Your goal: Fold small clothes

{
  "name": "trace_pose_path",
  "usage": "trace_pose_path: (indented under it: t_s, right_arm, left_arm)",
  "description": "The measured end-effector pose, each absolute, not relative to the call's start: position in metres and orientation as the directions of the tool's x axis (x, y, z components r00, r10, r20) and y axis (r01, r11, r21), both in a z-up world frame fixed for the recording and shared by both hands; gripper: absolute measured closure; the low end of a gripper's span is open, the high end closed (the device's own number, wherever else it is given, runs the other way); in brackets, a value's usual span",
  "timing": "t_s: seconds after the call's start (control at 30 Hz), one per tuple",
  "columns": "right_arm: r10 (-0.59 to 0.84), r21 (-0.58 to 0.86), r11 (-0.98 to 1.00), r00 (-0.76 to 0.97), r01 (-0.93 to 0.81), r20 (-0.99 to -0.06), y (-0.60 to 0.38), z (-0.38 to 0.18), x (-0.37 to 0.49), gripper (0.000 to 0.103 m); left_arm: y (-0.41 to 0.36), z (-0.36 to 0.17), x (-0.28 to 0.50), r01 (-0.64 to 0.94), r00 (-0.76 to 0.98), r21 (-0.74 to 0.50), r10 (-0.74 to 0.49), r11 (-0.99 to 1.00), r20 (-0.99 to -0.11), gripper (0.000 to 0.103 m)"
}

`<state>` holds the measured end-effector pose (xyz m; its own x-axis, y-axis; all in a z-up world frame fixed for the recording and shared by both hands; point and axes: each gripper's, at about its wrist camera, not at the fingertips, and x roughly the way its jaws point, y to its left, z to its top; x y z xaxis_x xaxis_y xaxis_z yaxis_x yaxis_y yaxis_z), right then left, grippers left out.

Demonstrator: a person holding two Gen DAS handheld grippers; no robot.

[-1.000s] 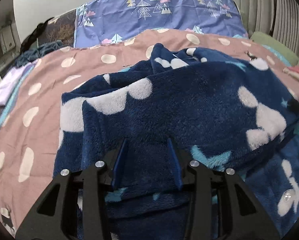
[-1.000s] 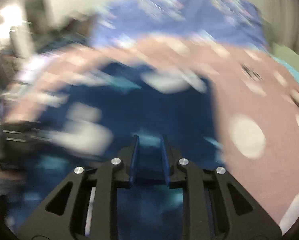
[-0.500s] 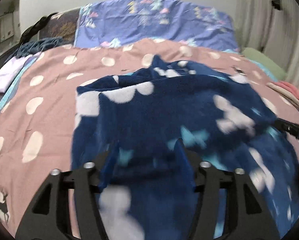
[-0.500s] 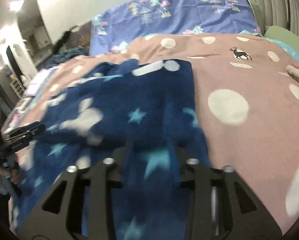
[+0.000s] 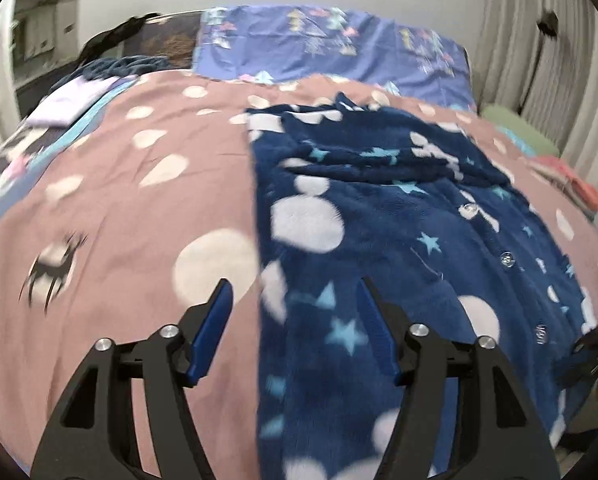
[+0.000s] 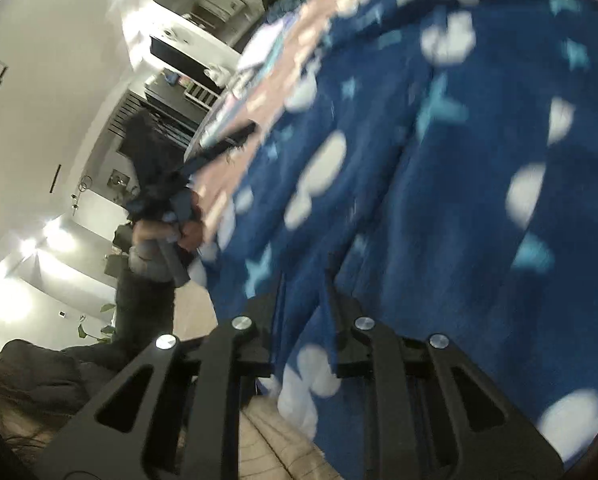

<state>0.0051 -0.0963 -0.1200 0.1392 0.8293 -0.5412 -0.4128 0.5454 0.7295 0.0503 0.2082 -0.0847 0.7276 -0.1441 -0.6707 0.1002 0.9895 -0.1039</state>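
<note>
A navy fleece pajama top (image 5: 399,216) with white dots, light blue stars and a row of buttons lies spread on the pink dotted bed cover (image 5: 131,184). My left gripper (image 5: 295,312) is open and empty, hovering over the garment's left edge. My right gripper (image 6: 303,292) is shut on the hem of the pajama top (image 6: 439,180), with fabric pinched between its fingers near the bed's front edge. The left gripper (image 6: 223,144) also shows in the right wrist view, held in a hand.
A blue pillow with tree print (image 5: 331,44) lies at the head of the bed. Folded pink clothes (image 5: 571,184) and a green cushion (image 5: 519,128) sit at the right. A lilac cloth (image 5: 75,96) lies at the far left. Wooden floor (image 6: 267,440) shows below the bed's edge.
My left gripper let go of the garment, opened and moved left to its edge. My right gripper dropped to the bed's front edge and tilted, still holding the hem. The garment now lies spread out.
</note>
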Motion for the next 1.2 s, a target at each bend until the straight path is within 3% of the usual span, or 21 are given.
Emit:
trace_pose_path:
  t_s: [0.27,0.47,0.67,0.73,0.77,0.93,1.13,1.2]
  right_arm:
    - [0.834,0.750,0.536,0.102,-0.388,-0.543,-0.071,-0.123,0.008,0.064]
    - [0.704,0.605,0.688,0.166,-0.400,-0.691,-0.082,-0.099,-0.014,0.062]
    - [0.763,0.671,0.631,0.154,-0.389,-0.628,-0.060,-0.120,-0.003,0.056]
    - [0.785,0.694,0.606,0.152,-0.389,-0.600,-0.056,-0.116,-0.003,0.076]
    - [0.802,0.711,0.584,0.140,-0.391,-0.581,-0.056,-0.113,-0.004,0.093]
    - [0.811,0.703,0.584,0.251,-0.405,-0.529,-0.091,-0.074,-0.026,0.095]
    - [0.670,0.579,0.736,0.255,-0.351,-0.697,-0.108,-0.093,-0.035,0.092]
    - [0.664,0.599,0.746,0.257,-0.292,-0.702,-0.111,-0.108,-0.032,0.092]
  left_arm:
    - [0.218,-0.105,0.026,0.096,0.674,-0.183,-0.199,0.978,-0.712,0.037]
    - [0.211,-0.116,0.014,0.137,0.648,-0.241,-0.271,0.961,-0.712,0.037]
    - [0.204,-0.122,0.010,0.153,0.628,-0.242,-0.284,0.958,-0.725,0.037]
    - [0.205,-0.122,0.007,0.150,0.626,-0.259,-0.294,0.954,-0.723,0.037]
    - [0.206,-0.122,0.004,0.153,0.625,-0.260,-0.297,0.953,-0.722,0.037]
    - [0.213,-0.121,-0.008,0.171,0.611,-0.314,-0.350,0.934,-0.710,0.037]
    - [0.205,-0.127,-0.021,0.218,0.586,-0.338,-0.400,0.915,-0.705,0.037]
    - [0.204,-0.129,-0.028,0.227,0.582,-0.349,-0.414,0.909,-0.700,0.038]
